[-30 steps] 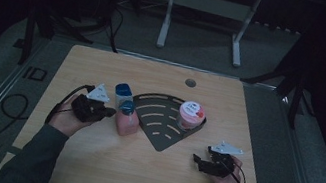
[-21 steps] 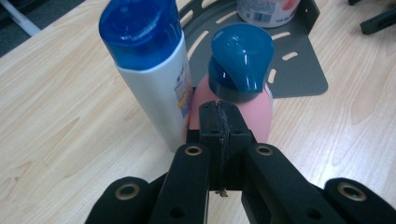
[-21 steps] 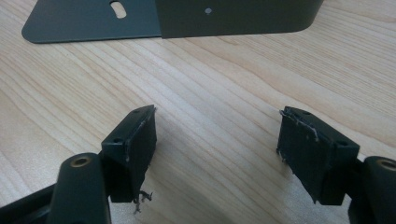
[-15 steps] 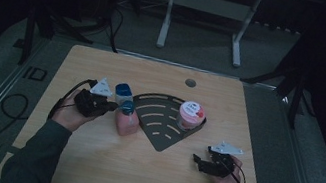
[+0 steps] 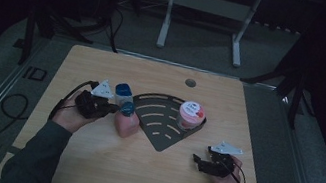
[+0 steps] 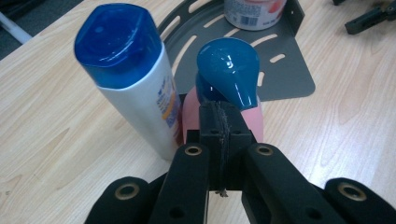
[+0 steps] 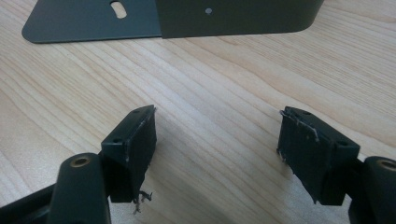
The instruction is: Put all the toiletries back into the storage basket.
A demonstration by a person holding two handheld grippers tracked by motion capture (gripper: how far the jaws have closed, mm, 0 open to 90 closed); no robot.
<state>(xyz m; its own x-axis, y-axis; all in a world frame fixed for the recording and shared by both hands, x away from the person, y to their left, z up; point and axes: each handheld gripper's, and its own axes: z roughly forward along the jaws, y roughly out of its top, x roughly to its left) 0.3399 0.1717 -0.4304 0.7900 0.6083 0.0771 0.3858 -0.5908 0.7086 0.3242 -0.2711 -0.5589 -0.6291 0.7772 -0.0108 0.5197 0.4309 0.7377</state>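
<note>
1. at the table's left side, the left gripper (image 5: pixel 108 109) is clenched with nothing between its jaws, its tip right at the pink bottle (image 5: pixel 126 123).
2. the right gripper (image 5: pixel 198 160) rests on the bare table, released.
3. the white bottle (image 6: pixel 135 86) stands just beside the pink one; its label is too small to read.
4. a pink-lidded tub (image 5: pixel 190 116) stands in the dark tray (image 5: pixel 159 131).

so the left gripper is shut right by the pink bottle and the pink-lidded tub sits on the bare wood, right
Not quite. The left gripper is shut by the pink bottle, but the pink-lidded tub sits on the dark slotted tray, not on bare wood. The high view shows it.
</note>
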